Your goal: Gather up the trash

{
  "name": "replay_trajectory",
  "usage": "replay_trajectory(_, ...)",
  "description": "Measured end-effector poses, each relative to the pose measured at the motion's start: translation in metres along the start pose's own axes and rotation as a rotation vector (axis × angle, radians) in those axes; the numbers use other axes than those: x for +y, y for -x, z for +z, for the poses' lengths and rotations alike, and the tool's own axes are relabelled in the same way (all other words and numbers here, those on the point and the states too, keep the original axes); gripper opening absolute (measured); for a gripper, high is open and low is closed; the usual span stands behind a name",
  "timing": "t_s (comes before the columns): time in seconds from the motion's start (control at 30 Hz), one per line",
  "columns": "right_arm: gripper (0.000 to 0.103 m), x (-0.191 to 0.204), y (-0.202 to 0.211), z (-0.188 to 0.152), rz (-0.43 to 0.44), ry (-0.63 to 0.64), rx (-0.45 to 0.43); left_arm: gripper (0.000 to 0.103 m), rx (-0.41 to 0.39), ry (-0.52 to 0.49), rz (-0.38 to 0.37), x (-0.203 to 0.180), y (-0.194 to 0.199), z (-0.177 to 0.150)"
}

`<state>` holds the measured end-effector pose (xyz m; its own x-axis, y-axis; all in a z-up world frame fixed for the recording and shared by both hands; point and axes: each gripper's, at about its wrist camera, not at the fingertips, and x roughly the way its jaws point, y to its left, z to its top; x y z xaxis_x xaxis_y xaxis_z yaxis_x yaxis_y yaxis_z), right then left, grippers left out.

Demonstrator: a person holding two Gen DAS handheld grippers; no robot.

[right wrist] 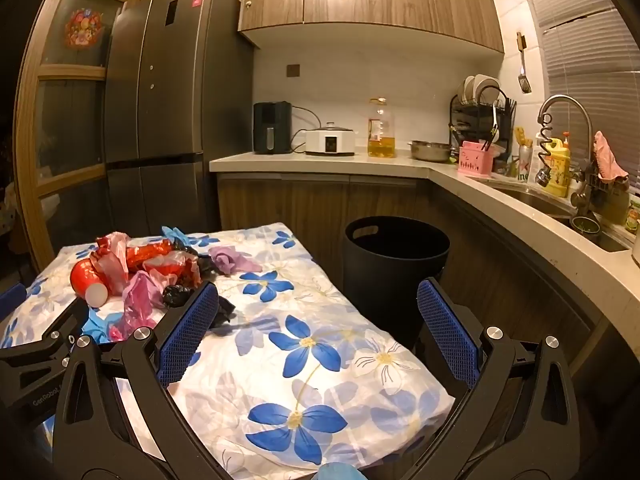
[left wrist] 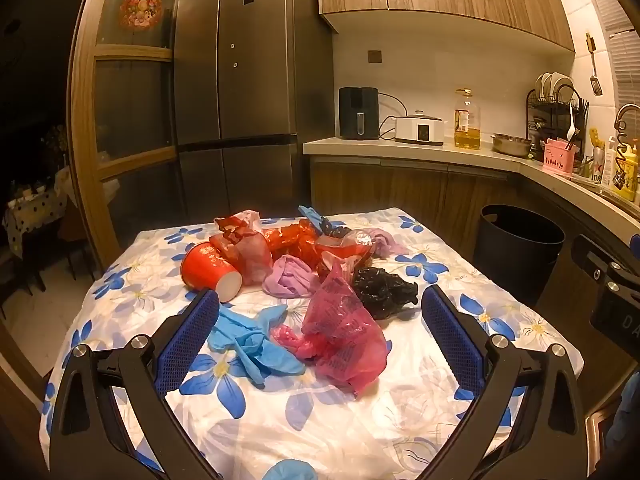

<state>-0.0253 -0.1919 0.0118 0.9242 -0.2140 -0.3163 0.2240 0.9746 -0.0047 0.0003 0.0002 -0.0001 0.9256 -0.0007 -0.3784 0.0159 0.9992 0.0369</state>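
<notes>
A pile of trash lies on the flowered tablecloth [left wrist: 280,420]: a red paper cup [left wrist: 208,270] on its side, a pink plastic bag [left wrist: 340,328], a crumpled black bag [left wrist: 384,290], blue gloves [left wrist: 252,344], purple gloves [left wrist: 290,276] and red wrappers [left wrist: 288,238]. My left gripper [left wrist: 320,304] is open and empty, its jaws on either side of the pink bag and blue gloves. My right gripper [right wrist: 318,296] is open and empty over the table's right part, with the pile [right wrist: 148,272] to its left. A black trash bin [right wrist: 394,268] stands on the floor right of the table.
A dark fridge [left wrist: 240,80] stands behind the table. The counter [right wrist: 320,160] holds an air fryer [right wrist: 273,127], a cooker, an oil bottle [right wrist: 381,130], a dish rack and a sink with a faucet [right wrist: 568,120]. The right gripper's body shows in the left wrist view [left wrist: 608,280].
</notes>
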Motion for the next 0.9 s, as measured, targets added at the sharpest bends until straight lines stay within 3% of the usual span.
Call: replay_trajectory(0.9, 0.099, -0.0007, -0.0001, -0.0006, 0.004, -0.007, -0.005, 0.098, 0.000, 0.003, -0.001, -0.0027, -0.0011, -0.0002)
